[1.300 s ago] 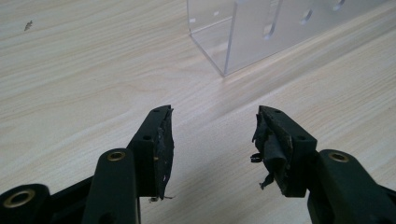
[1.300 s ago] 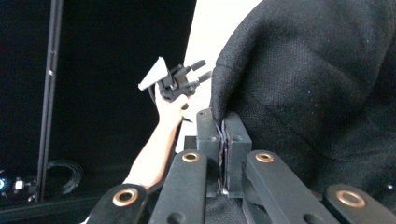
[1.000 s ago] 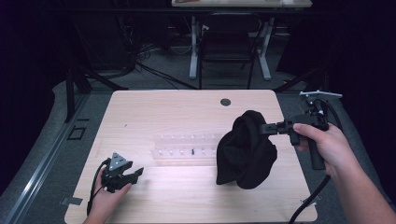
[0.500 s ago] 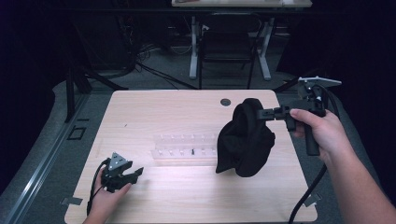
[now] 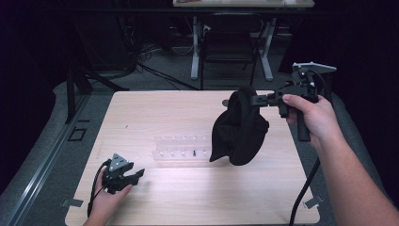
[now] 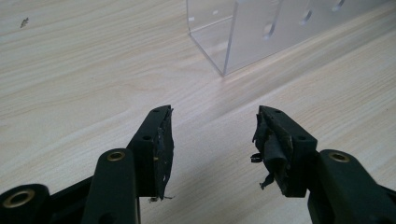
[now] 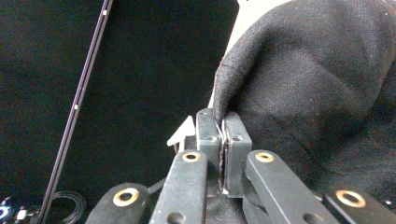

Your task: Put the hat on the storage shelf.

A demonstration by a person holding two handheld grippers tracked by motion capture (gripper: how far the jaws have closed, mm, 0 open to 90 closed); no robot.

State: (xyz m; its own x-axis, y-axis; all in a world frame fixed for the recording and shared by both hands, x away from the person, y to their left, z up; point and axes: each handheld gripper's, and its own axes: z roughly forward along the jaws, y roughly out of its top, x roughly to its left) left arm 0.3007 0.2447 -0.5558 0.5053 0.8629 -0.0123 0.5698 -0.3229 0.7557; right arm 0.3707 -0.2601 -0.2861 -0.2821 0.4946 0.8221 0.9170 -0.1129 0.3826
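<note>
I see the wooden table [image 5: 188, 197] taking up the middle of the high view, pale and lit, with dark floor around it. At about two o'clock from the table's centre hangs the black cloth [image 5: 240, 129], a bunched dark fabric lifted off the wood, its lower end hanging above the table near the right end of the rack. My right gripper [image 5: 256, 100] holds it from the three o'clock side: the jaws point level toward nine o'clock and are pressed together on the cloth's upper edge. In the right gripper view I see the two pads of the right gripper [image 7: 223, 128] clamped flat with a thin fold of the black cloth [image 7: 317, 93] caught between them, and the rest of the fabric billowing at one to three o'clock of the jaws.

Near the table's centre lies the clear plastic rack [image 5: 181, 149], a low transparent tray with rows of holes, just at eight o'clock of the hanging cloth and apart from it.

At seven o'clock on the table my left gripper [image 5: 136, 175] rests low on the wood, held in my left hand. In the left gripper view its jaws are spread wide with nothing between them, bare wood beneath, and a corner of the clear plastic rack [image 6: 261, 32] at twelve o'clock.
</note>
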